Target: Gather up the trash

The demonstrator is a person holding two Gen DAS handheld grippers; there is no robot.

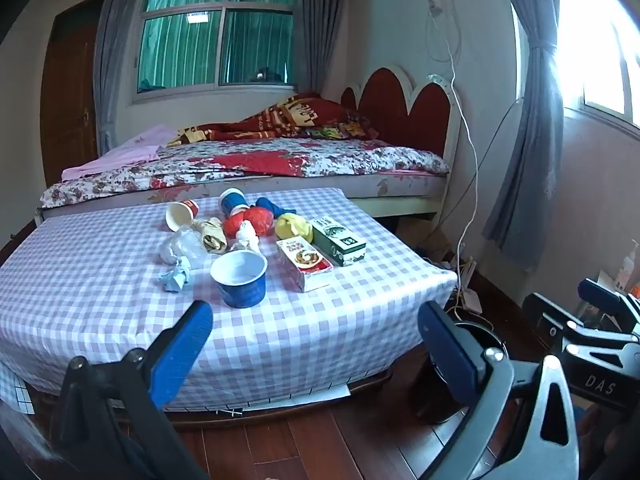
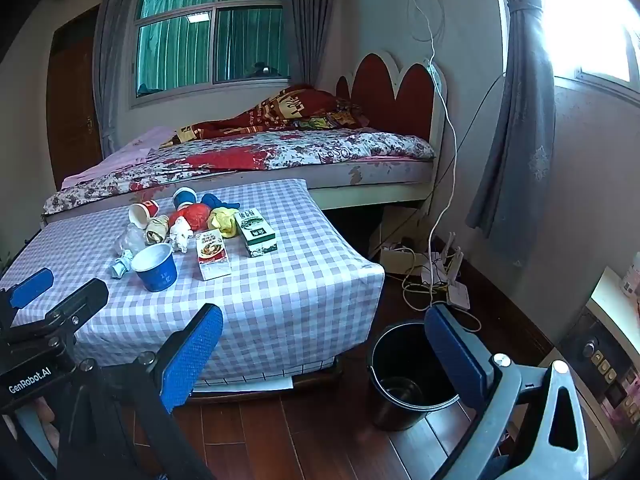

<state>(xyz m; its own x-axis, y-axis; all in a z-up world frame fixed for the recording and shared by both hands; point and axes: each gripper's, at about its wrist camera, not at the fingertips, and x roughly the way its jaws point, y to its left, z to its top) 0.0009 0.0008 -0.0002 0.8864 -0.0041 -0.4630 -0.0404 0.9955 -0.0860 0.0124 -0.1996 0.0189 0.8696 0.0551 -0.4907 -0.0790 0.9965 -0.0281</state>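
Both empty, wide open: left gripper (image 1: 316, 344) nearest blue paper cup (image 1: 239, 278), dead ahead upright on tabletop (image 1: 340, 320); right gripper (image 2: 324, 344) beside bucket (image 2: 404, 376).

Checkered table (image 1: 100, 280) bears cups (image 1: 239, 278), cartons (image 1: 304, 263), perhaps wrappers (image 1: 248, 222).

Trash cluster (image 1: 248, 236) mid-table, bare cloth (image 1: 80, 280) around, bucket (image 2: 404, 376) unobstructed

Bedroom beyond the fingers.
Bed (image 1: 256, 160) straight ahead; window (image 1: 216, 36) above it; curtain (image 2: 516, 120) right.
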